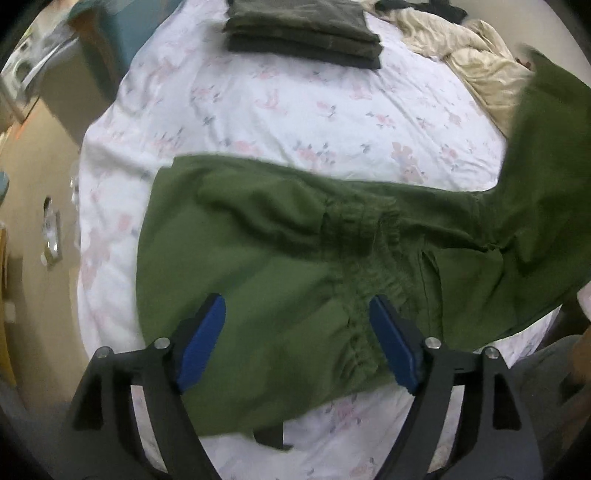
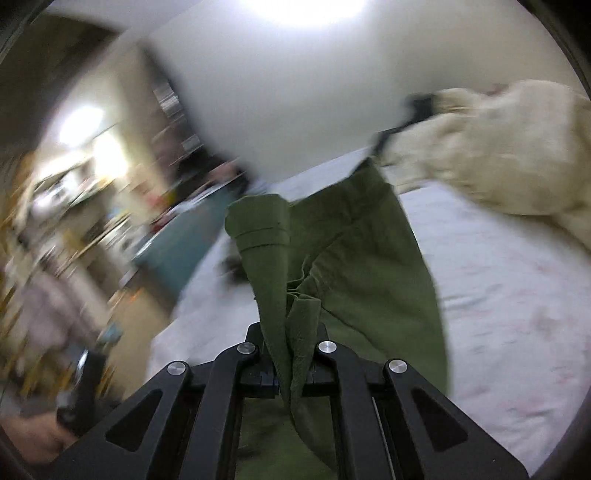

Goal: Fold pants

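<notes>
Green pants [image 1: 280, 251] lie across the floral bed sheet [image 1: 258, 99], gathered waistband near the middle, one leg rising off the bed at the right. My left gripper [image 1: 297, 314] hovers above the waist area, open, its blue pads [image 1: 201, 343] apart and touching no cloth. In the right wrist view my right gripper [image 2: 288, 332] is shut on a hemmed leg end of the green pants [image 2: 266, 236], which is lifted above the bed while the rest of the leg trails down behind it. This view is blurred.
A stack of folded dark green garments [image 1: 306, 33] sits at the far side of the bed. A crumpled cream cloth [image 1: 476, 59] lies at the far right, also seen as cream cloth [image 2: 498, 147]. Floor and furniture border the bed's left edge [image 1: 79, 221].
</notes>
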`<act>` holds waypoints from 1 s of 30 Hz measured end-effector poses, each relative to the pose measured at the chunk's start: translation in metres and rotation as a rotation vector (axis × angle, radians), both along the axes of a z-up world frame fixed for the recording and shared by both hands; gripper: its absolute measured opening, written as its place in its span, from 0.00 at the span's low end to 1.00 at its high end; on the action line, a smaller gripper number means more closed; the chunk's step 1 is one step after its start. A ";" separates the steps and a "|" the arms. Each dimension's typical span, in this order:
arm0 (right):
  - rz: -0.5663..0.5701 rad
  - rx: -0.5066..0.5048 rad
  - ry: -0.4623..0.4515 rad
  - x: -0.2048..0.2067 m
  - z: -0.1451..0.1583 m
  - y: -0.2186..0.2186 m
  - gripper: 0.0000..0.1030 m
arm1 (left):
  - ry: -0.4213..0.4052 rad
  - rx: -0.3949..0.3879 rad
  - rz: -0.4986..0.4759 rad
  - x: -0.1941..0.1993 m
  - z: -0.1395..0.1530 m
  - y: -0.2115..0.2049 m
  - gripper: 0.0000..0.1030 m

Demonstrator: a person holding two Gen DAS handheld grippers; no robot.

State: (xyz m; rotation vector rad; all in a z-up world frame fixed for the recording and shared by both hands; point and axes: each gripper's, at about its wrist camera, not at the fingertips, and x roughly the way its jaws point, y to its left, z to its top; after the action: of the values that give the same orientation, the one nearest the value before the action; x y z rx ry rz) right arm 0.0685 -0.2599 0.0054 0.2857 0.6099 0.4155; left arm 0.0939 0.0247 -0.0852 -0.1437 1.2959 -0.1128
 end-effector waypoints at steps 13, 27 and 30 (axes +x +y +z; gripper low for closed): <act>0.364 -0.163 0.457 -0.051 -0.116 0.098 0.72 | 0.085 -0.135 0.229 0.000 -0.025 0.041 0.76; -0.293 -0.077 0.893 -0.002 -0.179 -0.061 0.55 | 0.084 0.058 -0.204 -0.003 -0.048 -0.068 0.16; -0.311 -0.076 0.897 -0.001 -0.177 -0.062 0.49 | 0.106 0.061 -0.200 -0.004 -0.053 -0.067 0.15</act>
State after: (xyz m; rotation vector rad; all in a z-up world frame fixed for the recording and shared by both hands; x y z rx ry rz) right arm 0.0680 -0.3215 -0.1716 0.4887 1.4301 -0.0649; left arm 0.0903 -0.0421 -0.1383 0.0329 1.4167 -0.2384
